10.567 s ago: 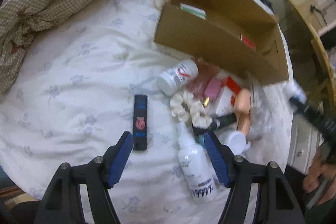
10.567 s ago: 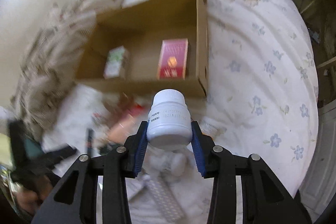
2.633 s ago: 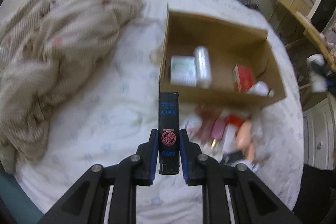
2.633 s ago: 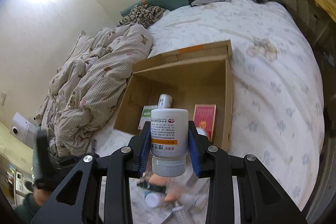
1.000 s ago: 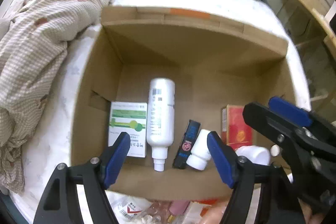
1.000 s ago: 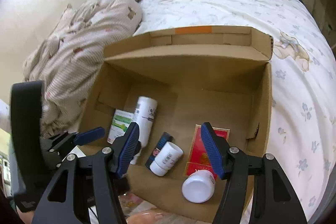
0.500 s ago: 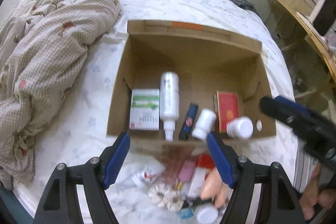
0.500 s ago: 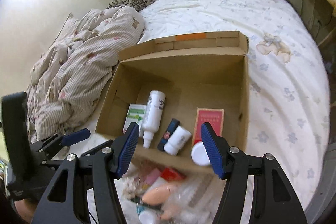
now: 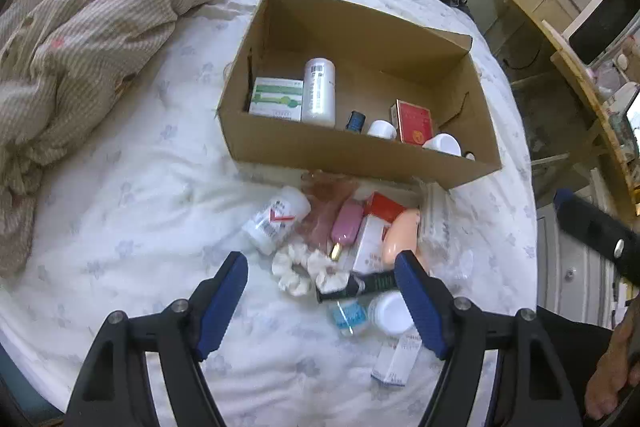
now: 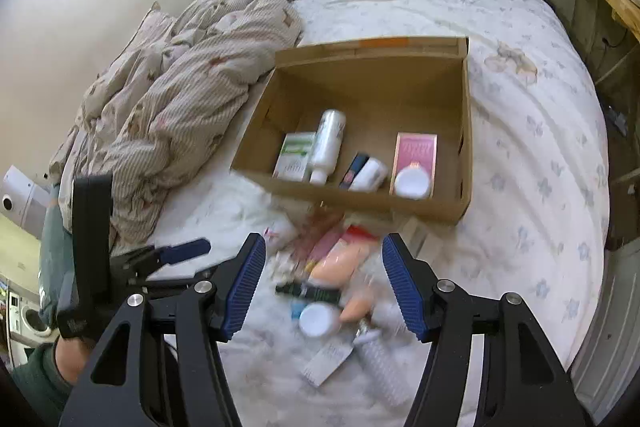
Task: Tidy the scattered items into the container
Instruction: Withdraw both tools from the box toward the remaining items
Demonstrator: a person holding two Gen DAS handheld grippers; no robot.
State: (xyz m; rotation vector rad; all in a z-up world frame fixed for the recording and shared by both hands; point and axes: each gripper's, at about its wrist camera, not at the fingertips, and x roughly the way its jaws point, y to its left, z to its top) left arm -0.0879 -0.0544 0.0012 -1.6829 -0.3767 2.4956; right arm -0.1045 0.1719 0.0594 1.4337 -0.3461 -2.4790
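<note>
1. The brown cardboard box [image 9: 352,155] sat open on the bed, just behind a pile of small things.
2. Inside the box lay a green and white carton [image 9: 276,98], a tall white bottle [image 9: 319,91] touching it, a small dark tube [image 9: 355,119], a little white bottle [image 9: 382,129], a flat red packet [image 9: 415,121] and a round white jar [image 9: 443,143].
3. The pile on the sheet held a white bottle with a red tick [image 9: 276,220], a smooth pink case [image 9: 346,227], a fluffy white scrunchie [image 9: 306,269], a peach oval thing [image 9: 398,237], a thin black tube [image 9: 360,286], a round white lid [image 9: 390,311] and a small white carton [image 9: 396,359].
4. The left gripper [image 9: 322,301] hung over the near edge of the pile with its blue ribbed pads wide apart. It held nothing and touched nothing.
5. The right gripper [image 10: 324,285] was also spread wide over the pile and was empty. The pile looked blurry in that view.
6. The white bed sheet [image 9: 132,195] was soft, with pale blue flowers on it.
7. A crumpled checked blanket [image 9: 92,23] lay to the left of the box.
8. A hand [image 10: 70,355] with a green sleeve held the left gripper's handle.
</note>
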